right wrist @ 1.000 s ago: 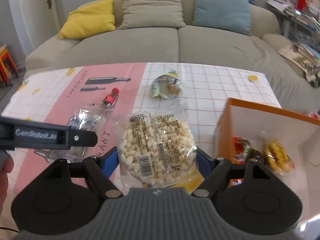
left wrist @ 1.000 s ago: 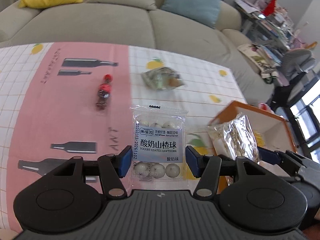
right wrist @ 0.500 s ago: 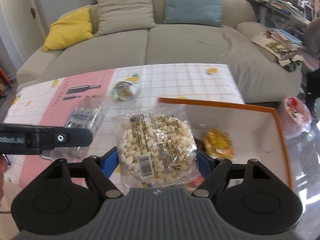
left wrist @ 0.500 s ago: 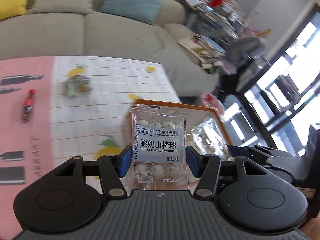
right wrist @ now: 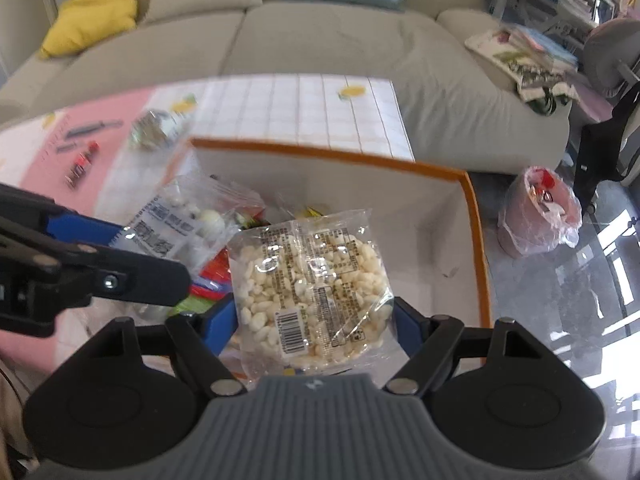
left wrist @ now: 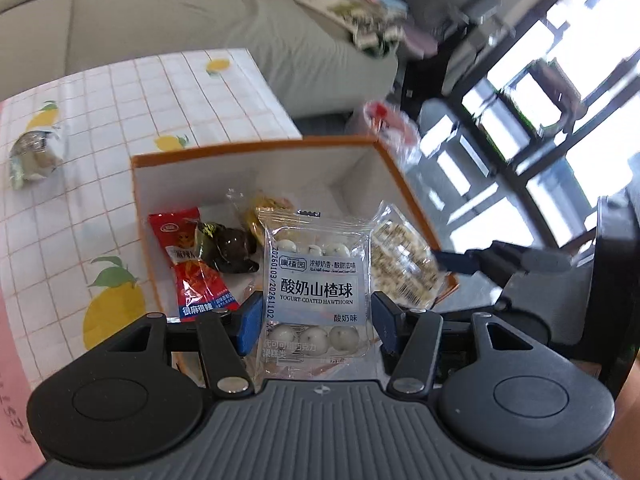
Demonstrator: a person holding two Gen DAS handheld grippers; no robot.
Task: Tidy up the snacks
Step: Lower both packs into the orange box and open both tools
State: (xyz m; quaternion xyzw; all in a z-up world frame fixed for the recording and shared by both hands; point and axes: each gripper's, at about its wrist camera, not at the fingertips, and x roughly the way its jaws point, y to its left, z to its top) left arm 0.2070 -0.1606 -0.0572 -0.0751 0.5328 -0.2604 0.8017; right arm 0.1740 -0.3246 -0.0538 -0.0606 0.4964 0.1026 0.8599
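My left gripper (left wrist: 316,320) is shut on a clear packet of yogurt-coated hawthorn balls (left wrist: 316,280) and holds it over the orange-rimmed white box (left wrist: 256,148). My right gripper (right wrist: 316,320) is shut on a clear bag of white puffed grains (right wrist: 312,284), also above the box (right wrist: 476,216). The grain bag shows in the left wrist view (left wrist: 404,264), and the hawthorn packet in the right wrist view (right wrist: 188,224). Inside the box lie a red snack packet (left wrist: 188,264), a dark wrapped piece (left wrist: 228,248) and a gold wrapped piece (left wrist: 268,208).
On the tablecloth (left wrist: 120,96) a greenish wrapped snack (left wrist: 32,156) lies left of the box; it also shows in the right wrist view (right wrist: 154,132). A small red-capped bottle (right wrist: 82,162) lies on the pink part. A sofa (right wrist: 320,40) stands behind; a bagged bin (right wrist: 540,212) is on the floor at right.
Both grippers have moved right from over the tablecloth to above the box, each still holding its packet. The box's inside is now in view below them.
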